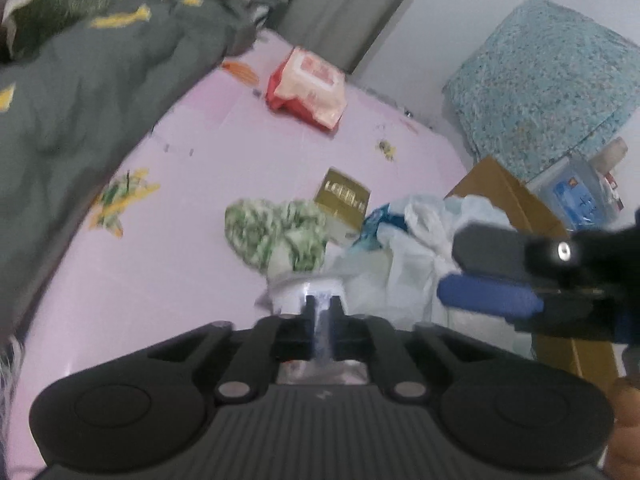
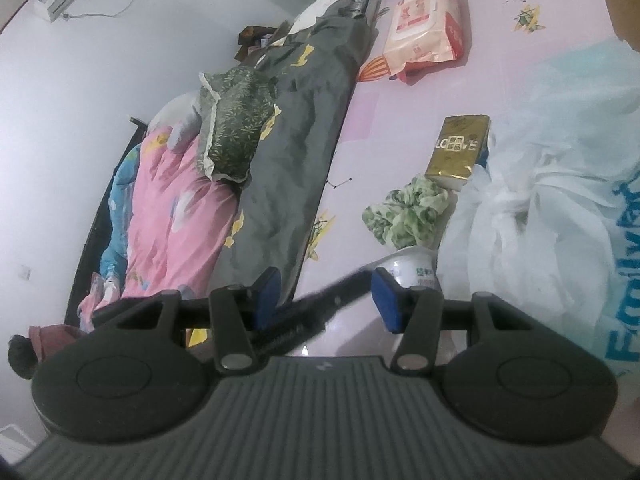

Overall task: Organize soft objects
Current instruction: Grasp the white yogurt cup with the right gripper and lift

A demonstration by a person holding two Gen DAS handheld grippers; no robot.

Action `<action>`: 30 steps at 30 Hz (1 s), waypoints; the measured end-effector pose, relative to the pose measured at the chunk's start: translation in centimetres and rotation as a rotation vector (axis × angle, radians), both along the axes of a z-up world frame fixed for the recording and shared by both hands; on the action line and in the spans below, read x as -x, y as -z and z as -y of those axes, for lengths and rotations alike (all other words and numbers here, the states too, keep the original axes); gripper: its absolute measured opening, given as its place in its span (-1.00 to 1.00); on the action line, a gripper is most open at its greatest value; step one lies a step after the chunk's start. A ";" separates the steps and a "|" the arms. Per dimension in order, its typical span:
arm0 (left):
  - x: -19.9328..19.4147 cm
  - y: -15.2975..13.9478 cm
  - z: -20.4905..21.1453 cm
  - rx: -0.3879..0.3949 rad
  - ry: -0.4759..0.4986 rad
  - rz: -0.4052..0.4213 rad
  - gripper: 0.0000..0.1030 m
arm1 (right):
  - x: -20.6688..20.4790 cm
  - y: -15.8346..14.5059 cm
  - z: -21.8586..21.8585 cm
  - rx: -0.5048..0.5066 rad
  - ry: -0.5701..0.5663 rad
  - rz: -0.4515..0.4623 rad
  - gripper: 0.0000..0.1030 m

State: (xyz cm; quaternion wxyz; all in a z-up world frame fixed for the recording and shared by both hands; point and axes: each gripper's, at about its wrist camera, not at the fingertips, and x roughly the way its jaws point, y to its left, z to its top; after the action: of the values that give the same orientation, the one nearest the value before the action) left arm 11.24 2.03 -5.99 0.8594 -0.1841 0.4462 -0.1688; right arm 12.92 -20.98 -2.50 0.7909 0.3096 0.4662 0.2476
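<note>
Pinching white tissue pack (image 1: pixel 306 294) in my left claw (image 1: pixel 320 304); right claw (image 2: pixel 326 294) half open, empty, alongside; plastic bag (image 1: pixel 404 256) just right.

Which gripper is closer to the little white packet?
Left. The left gripper is shut on the white packet. The right gripper hangs open just beside it, not touching.

The left wrist camera is looking steeply down over its own fingers, close above the pink bedsheet (image 1: pixel 168 240). The right wrist camera is facing the same sheet (image 2: pixel 404 128) from nearby, rolled sideways. Both are sharing the gold packet (image 1: pixel 343 197) (image 2: pixel 459 147) and green cloth (image 1: pixel 276 234) (image 2: pixel 406 212).
</note>
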 end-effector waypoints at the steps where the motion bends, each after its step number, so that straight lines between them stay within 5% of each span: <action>1: 0.0 0.2 -0.3 0.008 -0.007 -0.012 -0.58 | -0.2 0.1 -0.2 0.004 0.001 -0.001 -0.03; 8: -0.5 0.7 -1.4 0.070 -0.034 -0.047 -0.28 | -3.2 1.1 -2.3 0.088 -0.034 -0.082 -0.02; 22: -3.1 2.8 -0.9 0.103 -0.001 -0.146 -0.08 | -9.0 5.4 -5.6 0.261 -0.057 -0.349 0.10; 30: -3.6 3.9 -1.0 0.122 -0.003 -0.126 0.02 | -9.6 7.5 -6.0 0.213 -0.013 -0.380 0.47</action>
State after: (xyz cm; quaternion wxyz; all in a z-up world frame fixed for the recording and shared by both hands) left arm 14.83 3.03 -9.85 0.8171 -0.2472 0.4878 -0.1825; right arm 22.49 -14.94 -9.97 0.7154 0.2625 0.6324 0.1391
